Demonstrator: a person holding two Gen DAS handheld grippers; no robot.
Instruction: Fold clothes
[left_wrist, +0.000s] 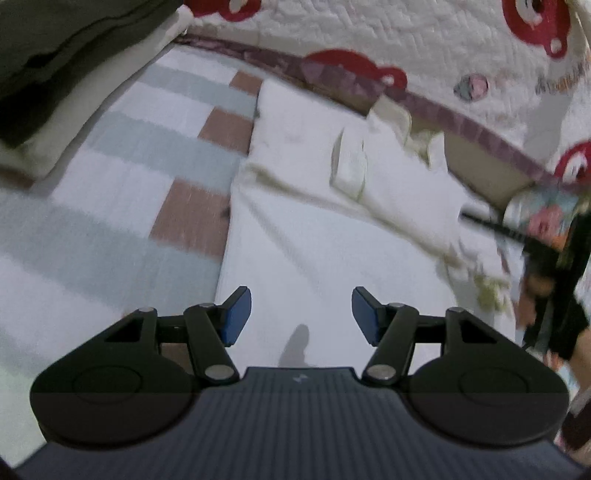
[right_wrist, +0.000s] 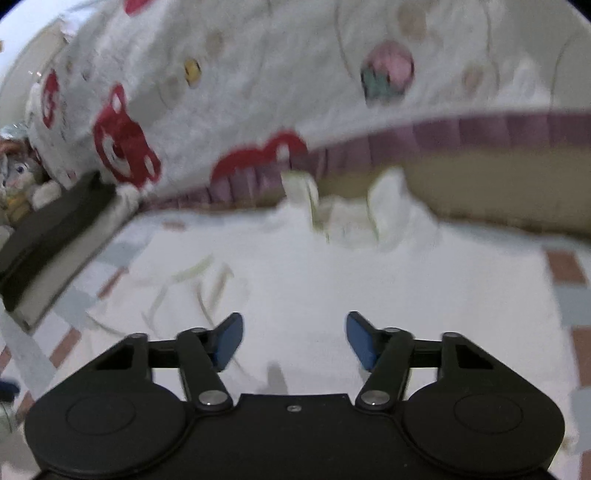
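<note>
1. L gripper (left_wrist: 301, 314): jaws apart, blue pads (left_wrist: 236, 314) clear of each other, nothing between them; it hovers over the near part of the white garment (left_wrist: 317, 236).
2. R gripper (right_wrist: 293, 339): jaws apart too, nothing pinched; white cloth (right_wrist: 332, 280) directly below, contact w/ fabric can't be told.
3. The white garment lies spread on a checked sheet (left_wrist: 122, 158) w/ grey-blue & brown squares. Its left edge runs straight in the L view; the far end is bunched w/ pale green trim (left_wrist: 349, 166).
4. Behind the garment: quilted white blanket (left_wrist: 424, 40) w/ red bear prints & a purple ruffle edge (left_wrist: 480, 129), hanging just past the bunched end.
5. Dark folded item on a cream one (right_wrist: 55, 236) sits left, apart from the garment.
6. R view heavily blurred; stuffed toy (right_wrist: 22, 177) at far left edge.
</note>
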